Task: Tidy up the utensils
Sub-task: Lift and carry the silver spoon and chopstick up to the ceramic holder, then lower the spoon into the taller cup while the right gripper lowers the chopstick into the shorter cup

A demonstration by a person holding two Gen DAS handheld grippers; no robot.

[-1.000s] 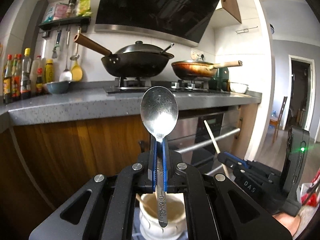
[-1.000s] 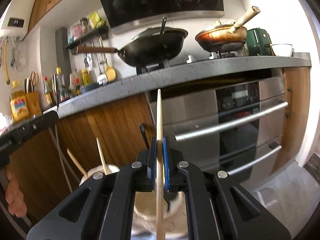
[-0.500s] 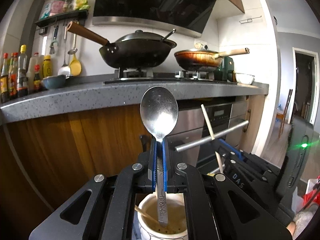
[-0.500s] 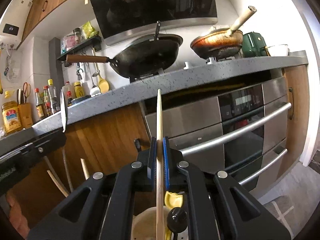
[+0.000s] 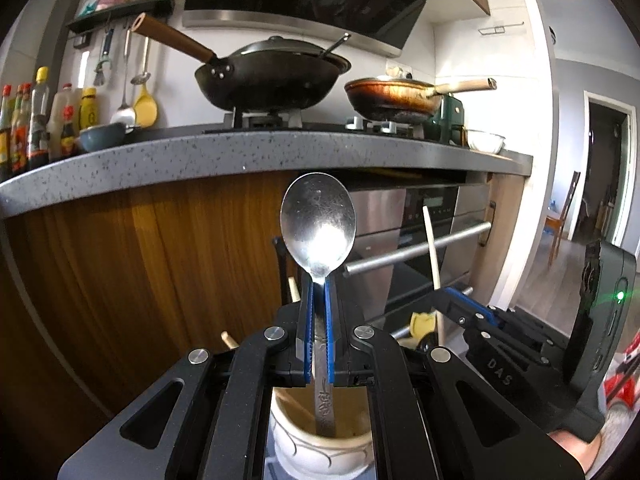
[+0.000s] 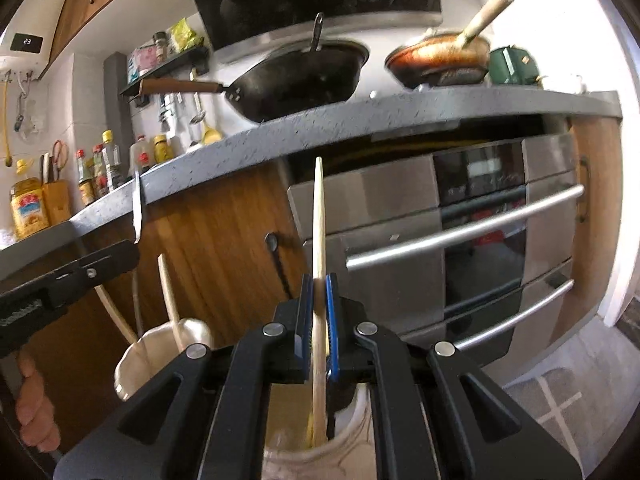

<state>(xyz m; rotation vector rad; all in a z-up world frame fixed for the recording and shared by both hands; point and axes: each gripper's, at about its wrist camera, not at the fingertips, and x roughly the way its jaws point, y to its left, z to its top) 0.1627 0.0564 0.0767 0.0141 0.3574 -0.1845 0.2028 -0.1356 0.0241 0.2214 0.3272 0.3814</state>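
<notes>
"DAS" on hand-held gripper [image 5: 496, 372], apparently "23" on heater display [image 6: 26, 41]

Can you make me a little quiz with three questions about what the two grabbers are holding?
1. True or false: the left gripper is shut on a metal spoon.
2. What does the right gripper hold? A) a fork B) a wooden chopstick C) a knife
3. Fill in: the spoon's handle points down into a cream ceramic ____.

Key: 1. True. 2. B. 3. Holder (the utensil jar).
</notes>
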